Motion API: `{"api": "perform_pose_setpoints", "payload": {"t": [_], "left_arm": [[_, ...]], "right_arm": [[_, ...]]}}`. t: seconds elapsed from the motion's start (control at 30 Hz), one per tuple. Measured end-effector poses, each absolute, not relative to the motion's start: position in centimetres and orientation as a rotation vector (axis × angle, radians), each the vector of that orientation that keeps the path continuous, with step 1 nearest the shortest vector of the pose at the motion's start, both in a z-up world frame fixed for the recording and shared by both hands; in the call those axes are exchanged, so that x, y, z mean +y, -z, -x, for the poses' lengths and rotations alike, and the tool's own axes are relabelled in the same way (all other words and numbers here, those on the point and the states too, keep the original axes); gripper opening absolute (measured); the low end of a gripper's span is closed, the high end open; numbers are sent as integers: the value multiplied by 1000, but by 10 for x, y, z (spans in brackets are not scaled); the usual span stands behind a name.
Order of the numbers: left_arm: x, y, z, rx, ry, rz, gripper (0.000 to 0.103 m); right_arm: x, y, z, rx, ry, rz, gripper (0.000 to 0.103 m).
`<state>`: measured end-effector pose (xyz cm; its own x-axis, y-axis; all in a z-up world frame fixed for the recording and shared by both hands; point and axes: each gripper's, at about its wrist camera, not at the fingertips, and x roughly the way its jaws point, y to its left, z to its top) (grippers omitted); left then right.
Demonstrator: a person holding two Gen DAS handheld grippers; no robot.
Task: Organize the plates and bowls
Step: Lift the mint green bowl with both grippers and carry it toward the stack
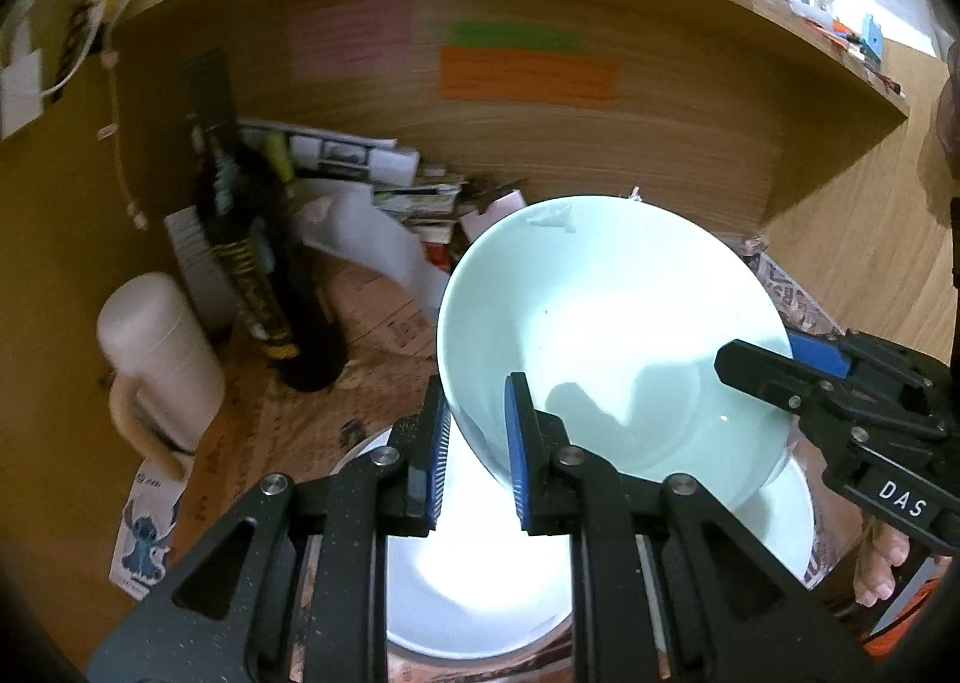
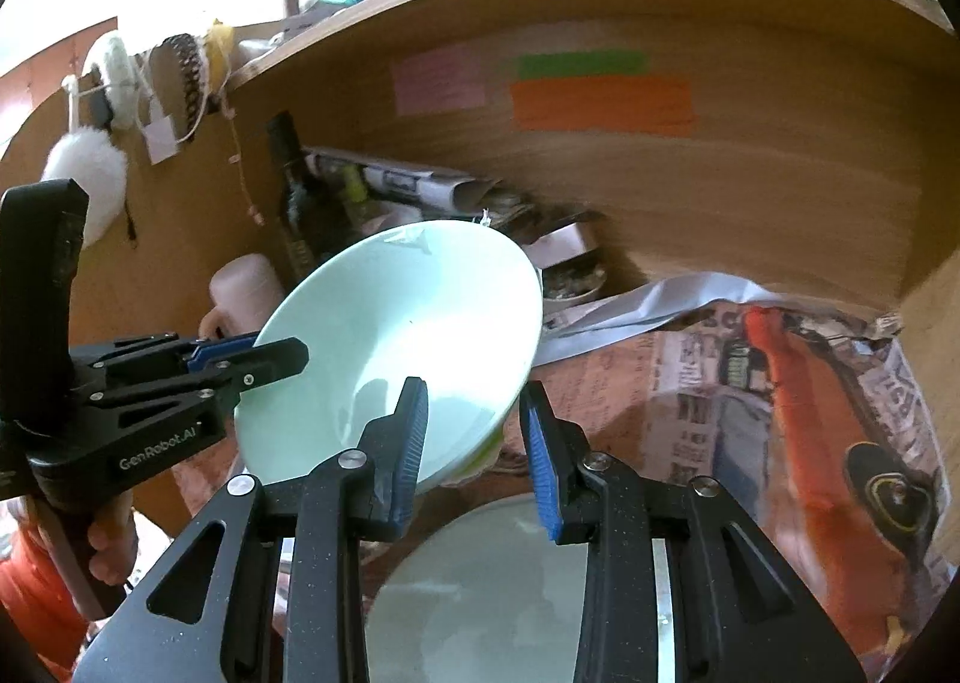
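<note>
A pale green bowl (image 1: pixel 600 323) (image 2: pixel 408 335) hangs tilted above the table, held from both sides. My left gripper (image 1: pixel 480 461) (image 2: pixel 258 353) is shut on its left rim, one blue pad inside the bowl and one outside. On the opposite rim my right gripper (image 1: pixel 774 356) (image 2: pixel 480 455) is shut as well. Directly below sits a white plate (image 1: pixel 480 581) (image 2: pixel 480 593) with a metal-looking edge.
A dark bottle (image 1: pixel 252 275) and a pink mug (image 1: pixel 156 359) stand to the left. Newspaper (image 2: pixel 780 413) covers the table. Papers and a small tin (image 2: pixel 570 251) are piled against the wooden back wall under a cluttered shelf. A hand (image 1: pixel 882 569) grips the right tool.
</note>
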<state>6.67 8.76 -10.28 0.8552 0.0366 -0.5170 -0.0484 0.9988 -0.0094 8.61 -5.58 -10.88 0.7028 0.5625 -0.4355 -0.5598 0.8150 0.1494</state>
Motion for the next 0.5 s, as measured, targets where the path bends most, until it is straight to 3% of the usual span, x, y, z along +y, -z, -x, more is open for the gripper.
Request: {"api": "perform_pose_setpoints", "payload": {"t": [0.5], "left_arm": [[131,122,-36,574,-129,88,17]], "right_arm": [[-10,135,-81,560,-721,31,29]]}}
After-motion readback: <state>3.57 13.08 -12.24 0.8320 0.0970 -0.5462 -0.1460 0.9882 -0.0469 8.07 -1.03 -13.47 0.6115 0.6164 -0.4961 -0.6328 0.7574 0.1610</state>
